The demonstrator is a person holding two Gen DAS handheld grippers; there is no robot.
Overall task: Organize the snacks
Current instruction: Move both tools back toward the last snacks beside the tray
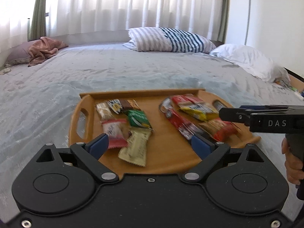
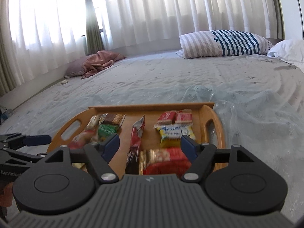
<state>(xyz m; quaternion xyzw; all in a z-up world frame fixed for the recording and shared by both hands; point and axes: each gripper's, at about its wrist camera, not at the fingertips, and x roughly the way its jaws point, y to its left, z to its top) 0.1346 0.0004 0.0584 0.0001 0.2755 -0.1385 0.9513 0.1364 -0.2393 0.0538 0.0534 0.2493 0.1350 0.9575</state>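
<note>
1. The snack packets lay on a wooden tray (image 1: 83, 96) in two loose groups: toward its left handle a green packet (image 1: 138, 118), a pink-and-white packet (image 1: 114, 133) and a cream packet (image 1: 135, 150); toward its right handle a long red packet (image 1: 177, 122), a yellow packet (image 1: 197, 110) and an orange-red packet (image 1: 218, 130).
2. The tray rested on a grey bedspread (image 1: 114, 66), near the bed's front edge.
3. The left gripper (image 1: 150, 146) hung over the tray's near edge with its blue pads wide apart and nothing between them.
4. The right gripper (image 2: 150, 146) was likewise spread and empty above the right-hand group; the red packets below it were not touched.
5. Both groups looked sorted already, so the step in hand was probably a last tidy or a withdrawal. Any further pick should take one packet at its edge, because they overlap and slide easily.
6. The two grippers hung close together over the tray's near right corner and could collide.
7. Crumpled clear plastic (image 2: 218, 96) lay beyond the tray's far right corner; a striped pillow (image 1: 171, 39), a white pillow (image 1: 248, 60) and a pink cloth (image 1: 45, 49) were well apart.
</note>
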